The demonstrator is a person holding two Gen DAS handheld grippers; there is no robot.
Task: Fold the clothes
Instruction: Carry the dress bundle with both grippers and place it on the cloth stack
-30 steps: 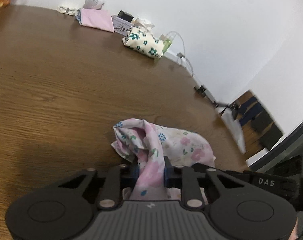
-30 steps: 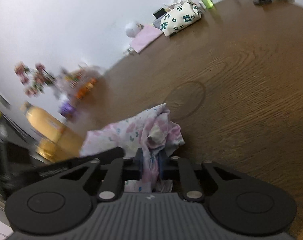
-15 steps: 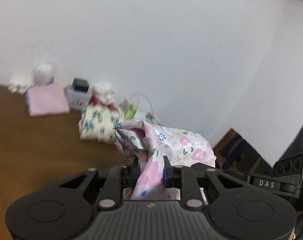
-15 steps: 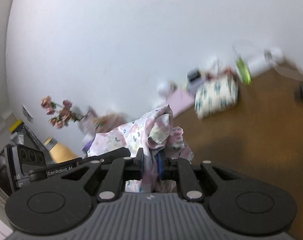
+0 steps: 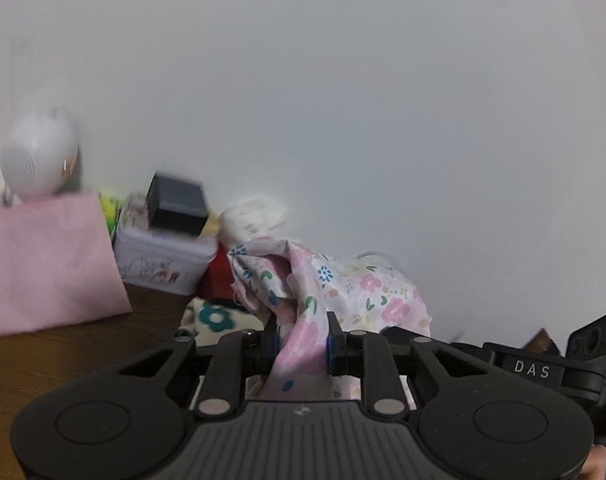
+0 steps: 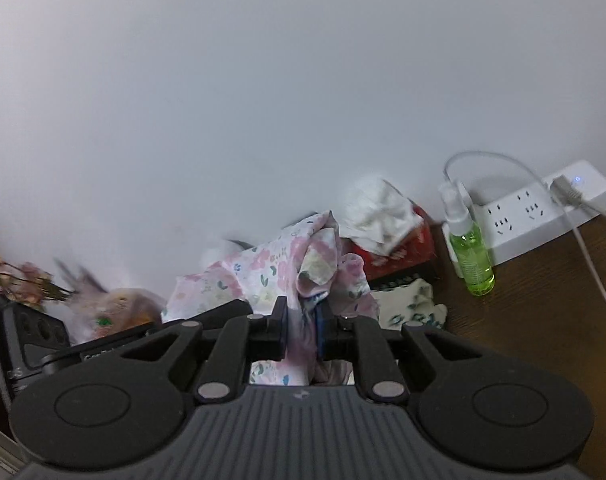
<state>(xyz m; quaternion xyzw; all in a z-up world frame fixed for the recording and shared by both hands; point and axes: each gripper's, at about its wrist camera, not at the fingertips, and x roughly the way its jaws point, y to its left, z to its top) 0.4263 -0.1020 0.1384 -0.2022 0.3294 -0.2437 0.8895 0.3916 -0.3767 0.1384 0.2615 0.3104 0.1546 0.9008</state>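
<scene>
In the left wrist view, your left gripper (image 5: 303,338) is clamped on a bunch of the floral garment (image 5: 343,284), which is lifted off the wooden table (image 5: 63,356) and faces the wall. Behind it by the wall lie a folded pink cloth (image 5: 47,264) and a cream piece with teal flowers (image 5: 215,318), both flat.

In the right wrist view, your right gripper (image 6: 301,330) grips another bunch of the same garment (image 6: 263,272), near the green spray bottle (image 6: 469,252) and power strip (image 6: 543,208). I judge this piece still crumpled, mid-handling; laying it flat and creasing it remain
</scene>
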